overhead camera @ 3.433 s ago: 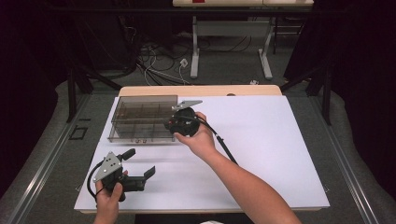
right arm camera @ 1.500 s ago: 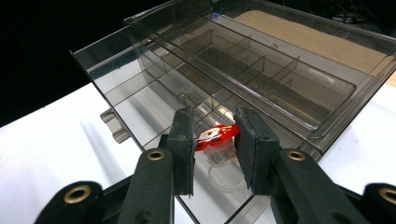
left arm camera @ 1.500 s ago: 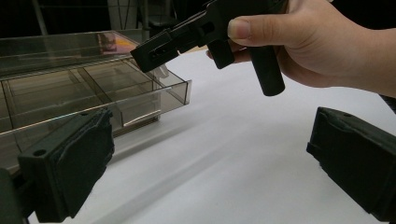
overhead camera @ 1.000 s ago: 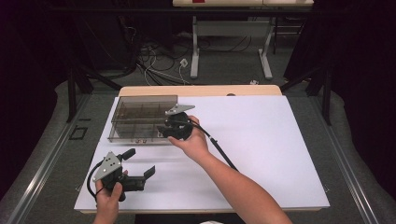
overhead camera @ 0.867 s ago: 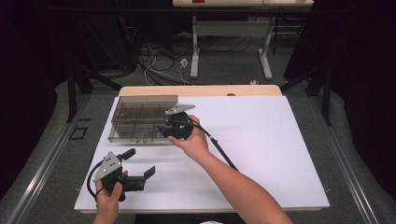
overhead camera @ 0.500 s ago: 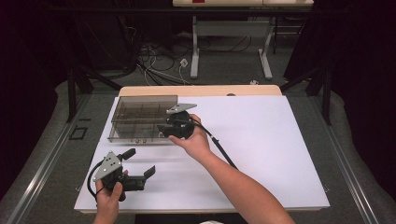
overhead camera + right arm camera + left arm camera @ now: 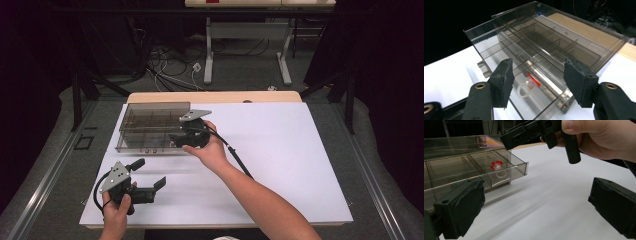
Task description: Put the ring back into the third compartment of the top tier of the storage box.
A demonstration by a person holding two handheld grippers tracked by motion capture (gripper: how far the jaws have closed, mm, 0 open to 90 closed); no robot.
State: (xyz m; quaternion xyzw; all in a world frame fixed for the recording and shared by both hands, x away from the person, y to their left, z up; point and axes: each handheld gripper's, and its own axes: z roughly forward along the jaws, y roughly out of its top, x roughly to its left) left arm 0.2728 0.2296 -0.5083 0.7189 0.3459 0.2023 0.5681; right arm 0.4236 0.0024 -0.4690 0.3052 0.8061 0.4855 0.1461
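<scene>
Red-capped, a small clear-ringed part (image 7: 530, 85) lies in the smoky plastic organizer box's (image 7: 150, 125) near corner compartment, at twelve o'clock just below the right gripper (image 7: 537, 82), whose empty jaws have just been opening. The left gripper (image 7: 150, 187), spread and empty, waits well apart at seven o'clock.
</scene>
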